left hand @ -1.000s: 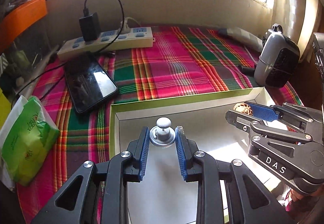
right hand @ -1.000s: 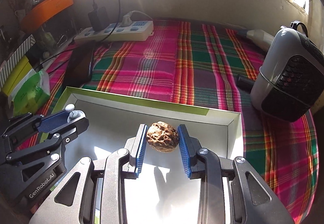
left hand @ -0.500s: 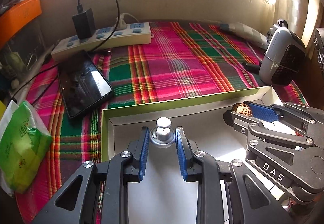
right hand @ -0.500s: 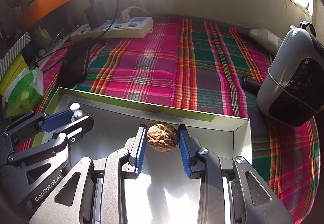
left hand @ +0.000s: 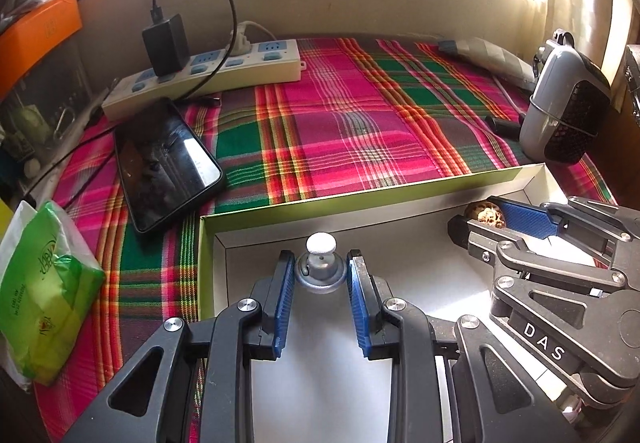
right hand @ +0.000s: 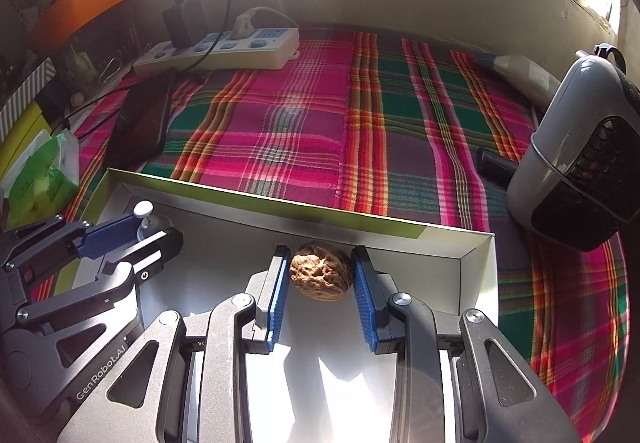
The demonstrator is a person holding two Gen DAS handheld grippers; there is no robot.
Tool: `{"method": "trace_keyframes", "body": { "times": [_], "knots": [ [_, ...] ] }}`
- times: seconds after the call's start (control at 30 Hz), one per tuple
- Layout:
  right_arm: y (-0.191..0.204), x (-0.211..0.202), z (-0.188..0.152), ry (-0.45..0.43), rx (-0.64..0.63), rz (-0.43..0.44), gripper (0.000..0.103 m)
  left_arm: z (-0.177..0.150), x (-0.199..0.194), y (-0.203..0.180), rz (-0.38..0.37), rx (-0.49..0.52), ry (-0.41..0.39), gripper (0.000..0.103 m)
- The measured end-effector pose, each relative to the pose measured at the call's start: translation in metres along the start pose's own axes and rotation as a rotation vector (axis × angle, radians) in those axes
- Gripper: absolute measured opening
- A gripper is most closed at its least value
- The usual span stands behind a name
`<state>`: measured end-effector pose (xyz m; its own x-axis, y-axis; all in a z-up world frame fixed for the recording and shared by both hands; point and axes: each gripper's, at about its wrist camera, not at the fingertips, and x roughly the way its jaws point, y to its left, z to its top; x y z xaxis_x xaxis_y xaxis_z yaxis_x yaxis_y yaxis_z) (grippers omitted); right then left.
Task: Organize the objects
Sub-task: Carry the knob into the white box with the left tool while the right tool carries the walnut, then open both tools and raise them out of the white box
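Observation:
A shallow white box with a green rim (left hand: 360, 199) lies on the plaid cloth. Over its left part my left gripper (left hand: 320, 255) holds a small metal knob with a white round top (left hand: 320, 271). Its jaws are opening, and the blue pads still touch the knob's sides. Over the box's right part my right gripper (right hand: 320, 251) is shut on a brown walnut (right hand: 320, 275). Each gripper also shows in the other's view: the right gripper (left hand: 476, 217) with the walnut (left hand: 486, 213), the left gripper (right hand: 152, 227) with the knob (right hand: 143, 211).
A dark phone (left hand: 164, 163) lies left of the box, with a power strip (left hand: 208, 75) and charger behind it. A green tissue pack (left hand: 44, 291) sits at the far left. A grey heater (left hand: 564, 111) and a small black cylinder (left hand: 502, 125) stand at the right.
Both grippers have stayed over the box with the knob and the walnut between their pads. The left wrist view has shifted slightly and shows more of the cloth.

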<state>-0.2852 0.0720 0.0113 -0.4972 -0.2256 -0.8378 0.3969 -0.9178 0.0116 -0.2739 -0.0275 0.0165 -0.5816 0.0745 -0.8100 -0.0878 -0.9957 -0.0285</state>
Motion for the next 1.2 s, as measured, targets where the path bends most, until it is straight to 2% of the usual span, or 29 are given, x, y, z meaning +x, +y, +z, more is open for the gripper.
{"method": "trace_keyframes", "body": {
  "times": [0.13, 0.2, 0.27, 0.7, 0.8, 1.2],
  "knots": [
    [0.000, 0.001, 0.000, 0.002, 0.006, -0.005, 0.033, 0.000, -0.001, 0.000, -0.001, -0.004, -0.001, 0.025],
    [0.000, 0.001, -0.001, 0.001, 0.012, -0.001, 0.042, 0.000, -0.001, 0.000, -0.003, -0.001, 0.002, 0.027],
    [-0.001, 0.001, -0.001, 0.002, 0.020, 0.002, 0.046, -0.001, -0.003, 0.000, -0.007, 0.001, 0.002, 0.031],
    [-0.006, -0.011, -0.005, -0.025, 0.034, -0.002, 0.049, -0.007, -0.023, -0.001, 0.000, -0.001, -0.021, 0.034],
    [-0.007, -0.018, -0.007, -0.036, 0.043, 0.003, 0.053, -0.009, -0.029, 0.001, 0.006, -0.011, -0.028, 0.034],
    [-0.005, -0.050, -0.025, -0.077, 0.059, 0.012, 0.053, -0.026, -0.065, 0.002, -0.001, -0.022, -0.071, 0.034]
  ]
}}
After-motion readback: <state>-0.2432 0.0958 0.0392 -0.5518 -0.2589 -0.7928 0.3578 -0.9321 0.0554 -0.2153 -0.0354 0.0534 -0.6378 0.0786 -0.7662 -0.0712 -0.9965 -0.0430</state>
